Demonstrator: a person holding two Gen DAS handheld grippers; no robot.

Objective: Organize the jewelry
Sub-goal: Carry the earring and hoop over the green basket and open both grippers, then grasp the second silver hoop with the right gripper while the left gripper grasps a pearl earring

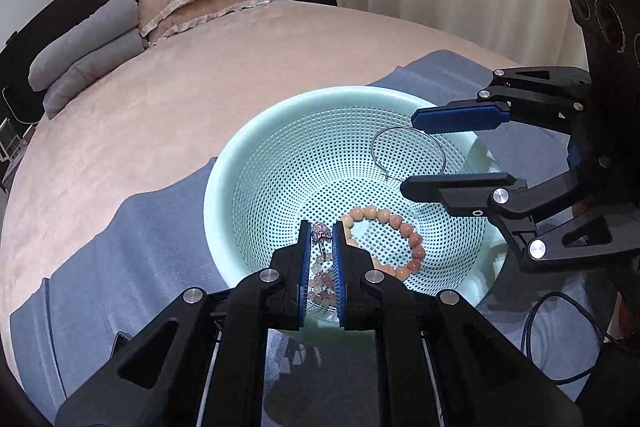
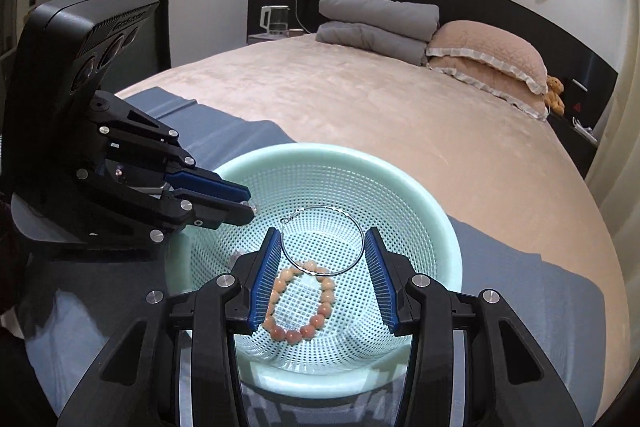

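A mint green perforated basket [image 1: 248,147] [image 2: 436,215] sits on a blue cloth on the bed. An orange bead bracelet [image 1: 404,227] [image 2: 298,335] lies on its floor. My left gripper [image 1: 321,233] [image 2: 250,205] is shut on a pale pink bead bracelet [image 1: 322,285], which hangs over the basket's near wall. My right gripper [image 2: 322,247] [image 1: 408,153] is open above the basket. A thin silver wire hoop [image 2: 320,211] [image 1: 408,131] sits between its fingers, touching the pads; whether it rests on them I cannot tell.
The blue cloth [image 1: 132,267] [image 2: 540,291] lies on a pink bedspread [image 1: 200,75]. Pillows [image 2: 488,55] and a folded grey quilt [image 2: 376,23] sit at the headboard. A black cable [image 1: 560,339] lies at the right.
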